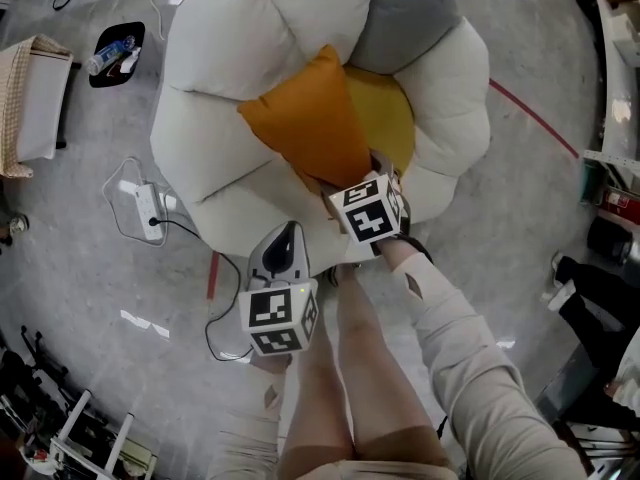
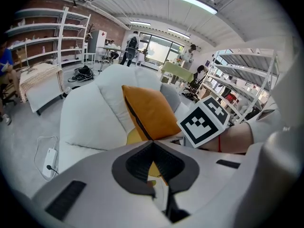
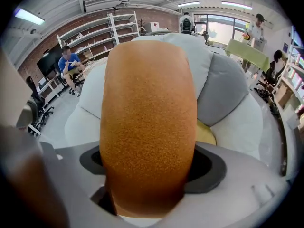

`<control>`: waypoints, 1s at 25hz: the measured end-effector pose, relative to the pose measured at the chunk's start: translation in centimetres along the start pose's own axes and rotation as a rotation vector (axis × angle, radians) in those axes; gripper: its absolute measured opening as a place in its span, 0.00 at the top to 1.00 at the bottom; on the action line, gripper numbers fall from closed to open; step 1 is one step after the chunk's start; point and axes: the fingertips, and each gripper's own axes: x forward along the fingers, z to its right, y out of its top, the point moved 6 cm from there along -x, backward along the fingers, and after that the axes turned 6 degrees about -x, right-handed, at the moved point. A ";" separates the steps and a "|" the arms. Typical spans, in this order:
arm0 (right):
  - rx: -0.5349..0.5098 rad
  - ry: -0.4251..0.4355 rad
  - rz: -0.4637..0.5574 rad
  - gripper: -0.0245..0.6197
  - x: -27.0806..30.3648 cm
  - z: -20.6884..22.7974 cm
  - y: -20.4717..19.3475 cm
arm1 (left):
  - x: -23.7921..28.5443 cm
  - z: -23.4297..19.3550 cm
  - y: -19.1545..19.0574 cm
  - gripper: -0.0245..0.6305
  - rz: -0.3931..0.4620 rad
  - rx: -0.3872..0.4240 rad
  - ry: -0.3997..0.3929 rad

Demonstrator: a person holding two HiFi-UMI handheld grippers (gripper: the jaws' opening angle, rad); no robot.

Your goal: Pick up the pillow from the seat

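Soft, light orange pillow (image 1: 310,118) at seat (image 1: 210,158) centre should compress readily; right gripper (image 1: 378,165) is clamped on 1 near corner, adequate hold; left gripper (image 1: 283,243) jaws together, empty.

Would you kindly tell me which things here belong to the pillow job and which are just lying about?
Job:
orange pillow
white seat
right gripper, clamped on the pillow

Lying about:
power strip
black tray holding bottles

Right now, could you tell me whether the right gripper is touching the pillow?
Touching: in the right gripper view, the right gripper clamps the pillow, fingers pressing both sides.
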 end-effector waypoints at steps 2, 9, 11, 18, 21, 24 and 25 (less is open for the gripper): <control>0.003 -0.009 0.003 0.32 -1.7 -0.3 -0.1 | -1.0 0.3 0.1 0.95 0.001 0.004 0.001; 0.031 -0.026 0.020 0.32 -8.3 -1.2 0.0 | -4.4 2.2 1.0 0.95 -0.007 0.029 -0.014; 0.033 -0.033 0.031 0.32 -10.4 -1.6 0.2 | -5.5 2.8 1.4 0.95 -0.007 0.037 -0.017; 0.027 -0.060 0.063 0.32 -17.5 -3.5 0.4 | -10.2 5.5 2.6 0.95 -0.013 0.072 -0.045; 0.029 -0.067 0.078 0.32 -20.3 -4.4 0.6 | -12.3 6.5 2.9 0.95 -0.012 0.084 -0.056; 0.020 -0.078 0.094 0.31 -22.9 -5.4 1.0 | -14.5 7.2 3.5 0.95 -0.011 0.104 -0.068; 0.018 -0.083 0.102 0.31 -23.7 -5.8 1.3 | -15.2 7.3 3.8 0.95 -0.009 0.113 -0.074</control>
